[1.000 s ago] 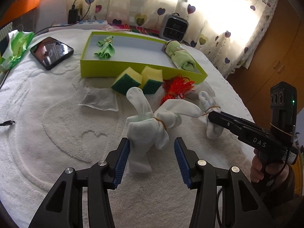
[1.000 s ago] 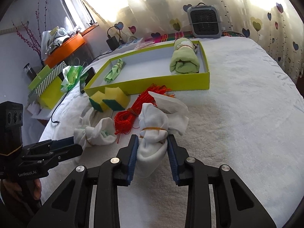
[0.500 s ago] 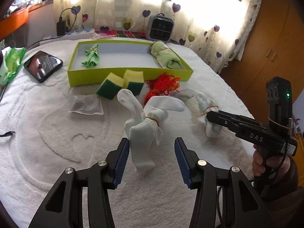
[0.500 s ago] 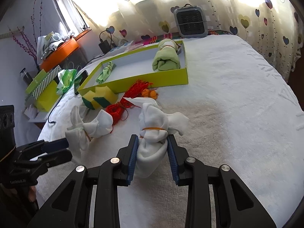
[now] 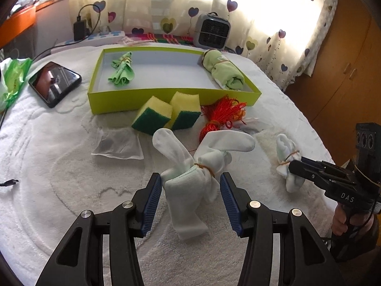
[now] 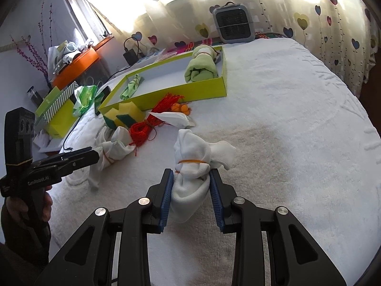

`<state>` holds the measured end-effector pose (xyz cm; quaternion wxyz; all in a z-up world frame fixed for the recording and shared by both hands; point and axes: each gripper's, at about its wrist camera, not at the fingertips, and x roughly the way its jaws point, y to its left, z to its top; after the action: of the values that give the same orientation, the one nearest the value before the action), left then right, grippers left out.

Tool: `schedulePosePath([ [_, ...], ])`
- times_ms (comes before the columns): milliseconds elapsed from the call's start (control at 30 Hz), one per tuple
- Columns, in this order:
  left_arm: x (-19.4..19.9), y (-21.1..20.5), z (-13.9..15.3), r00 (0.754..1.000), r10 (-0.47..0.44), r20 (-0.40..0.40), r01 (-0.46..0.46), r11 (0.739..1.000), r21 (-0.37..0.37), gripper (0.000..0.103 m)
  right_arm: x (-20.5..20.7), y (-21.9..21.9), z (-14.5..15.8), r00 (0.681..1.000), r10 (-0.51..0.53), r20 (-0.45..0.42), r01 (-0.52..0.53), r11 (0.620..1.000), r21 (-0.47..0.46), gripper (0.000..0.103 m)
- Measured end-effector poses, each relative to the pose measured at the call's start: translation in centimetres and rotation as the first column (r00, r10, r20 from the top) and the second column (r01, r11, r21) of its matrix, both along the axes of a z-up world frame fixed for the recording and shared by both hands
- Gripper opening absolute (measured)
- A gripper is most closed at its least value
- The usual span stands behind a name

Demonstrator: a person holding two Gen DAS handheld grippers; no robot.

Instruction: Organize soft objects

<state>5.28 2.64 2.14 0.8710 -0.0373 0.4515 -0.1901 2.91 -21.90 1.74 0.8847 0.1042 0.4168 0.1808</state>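
While the right gripper (image 6: 190, 193) pinches one banded white sock bundle (image 6: 195, 166), the left gripper's (image 5: 190, 200) ribbed jaws stand spread around another (image 5: 190, 181).

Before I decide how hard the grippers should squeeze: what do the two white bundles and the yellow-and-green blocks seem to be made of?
White bundle in the left gripper: soft knit cloth, matte, sock-like, cinched by a rubber band.
White bundle in the right gripper: looks the same, dented between the pads.
Yellow-and-green blocks: likely foam sponge, porous yellow body, rougher dark green scouring face.
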Motion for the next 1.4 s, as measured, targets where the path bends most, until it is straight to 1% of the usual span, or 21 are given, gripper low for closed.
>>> schedulePosePath([
  [300,0.6,-1.4,-0.7,1.000,-0.013,-0.008,0.013,0.999,0.045,0.050,0.3,0.5,-0.2,1.000,0.017,0.002,-0.017,1.000,-0.015,0.032],
  [533,0.7,-1.9,-1.0,1.000,-0.005,-0.003,0.005,0.998,0.058,0.050,0.3,0.6,-0.2,1.000,0.019,0.007,-0.019,1.000,-0.024,0.032],
  [700,0.6,-1.9,-1.1,1.000,-0.010,-0.007,0.010,0.999,0.034,0.040,0.4,0.6,-0.3,1.000,0.018,0.006,-0.018,1.000,-0.023,0.032],
  [767,0.5,-2.0,-1.1,1.000,-0.010,-0.005,0.010,1.000,0.029,0.038,0.4,0.7,-0.2,1.000,0.018,0.007,-0.018,1.000,-0.026,0.032],
  [1033,0.4,-1.9,-1.1,1.000,-0.003,-0.002,0.003,1.000,0.007,0.035,0.4,0.6,-0.2,1.000,0.018,0.007,-0.018,0.999,-0.027,0.032],
  [1400,0.2,-1.3,-0.3,1.000,0.014,0.017,-0.015,1.000,0.004,0.034,0.2,0.8,0.3,0.999,0.024,0.023,-0.023,0.999,-0.036,0.032],
])
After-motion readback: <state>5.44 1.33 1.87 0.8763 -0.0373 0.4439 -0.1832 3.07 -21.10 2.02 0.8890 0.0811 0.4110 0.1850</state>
